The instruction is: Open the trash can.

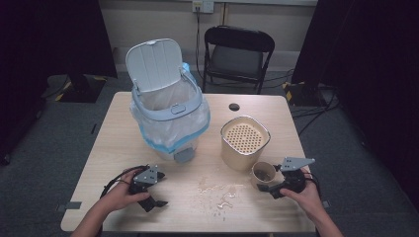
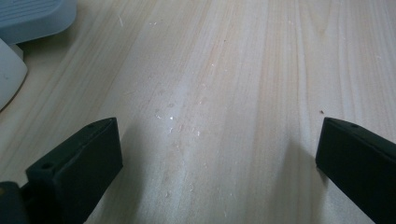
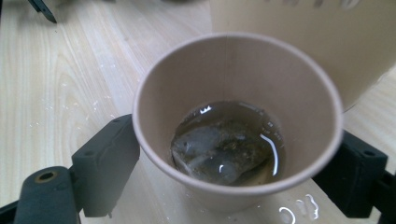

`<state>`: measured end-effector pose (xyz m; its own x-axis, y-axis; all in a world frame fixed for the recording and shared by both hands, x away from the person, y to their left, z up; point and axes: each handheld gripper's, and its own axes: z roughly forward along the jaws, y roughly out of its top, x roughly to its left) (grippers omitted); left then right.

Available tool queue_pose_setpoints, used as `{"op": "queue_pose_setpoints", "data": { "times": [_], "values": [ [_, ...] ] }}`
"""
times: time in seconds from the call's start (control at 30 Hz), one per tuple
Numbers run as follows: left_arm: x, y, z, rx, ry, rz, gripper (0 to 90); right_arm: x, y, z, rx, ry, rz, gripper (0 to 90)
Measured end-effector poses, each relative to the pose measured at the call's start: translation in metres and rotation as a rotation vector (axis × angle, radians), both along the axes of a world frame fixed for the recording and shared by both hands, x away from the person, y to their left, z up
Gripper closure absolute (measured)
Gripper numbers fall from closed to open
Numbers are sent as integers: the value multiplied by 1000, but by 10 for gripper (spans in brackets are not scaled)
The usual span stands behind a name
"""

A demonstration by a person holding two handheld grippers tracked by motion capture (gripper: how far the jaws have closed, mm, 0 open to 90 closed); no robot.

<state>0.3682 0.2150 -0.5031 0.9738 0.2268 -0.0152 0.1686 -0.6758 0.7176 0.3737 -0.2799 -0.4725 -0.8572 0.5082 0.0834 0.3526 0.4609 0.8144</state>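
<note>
A brown paper cup [image 1: 264, 173] [image 3: 233, 121] holds a little brownish liquid and a soggy tea bag [image 3: 219, 149]. It stands upright between the jaws of my right gripper [image 1: 270, 178] [image 3: 238, 154], which press on its two sides. The cup is just in front of a beige container [image 1: 244, 140] [image 3: 303, 46] with a perforated strainer top. My left gripper [image 1: 154, 201] [image 2: 219, 140] rests low over the table at the front left, jaws wide apart with bare wood between them.
A white pedal bin [image 1: 170, 118] with its lid up and a plastic liner stands at the table's back left; its pedal [image 2: 32, 18] is near the left gripper. A wet spill [image 1: 220, 192] lies between the grippers. A black chair [image 1: 237, 54] stands behind the table.
</note>
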Motion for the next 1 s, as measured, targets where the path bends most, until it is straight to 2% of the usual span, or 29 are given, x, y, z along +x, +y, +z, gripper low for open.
{"op": "queue_pose_setpoints", "data": {
  "times": [0.47,0.63,1.0],
  "values": [
    [0,0,0,0,0,0,0,2,5,-3,29,-17,-24,172],
    [0,0,0,0,0,0,0,4,5,-2,63,-17,-36,176],
    [0,0,0,0,0,0,0,3,8,-5,60,-37,-36,204]
  ]
}}
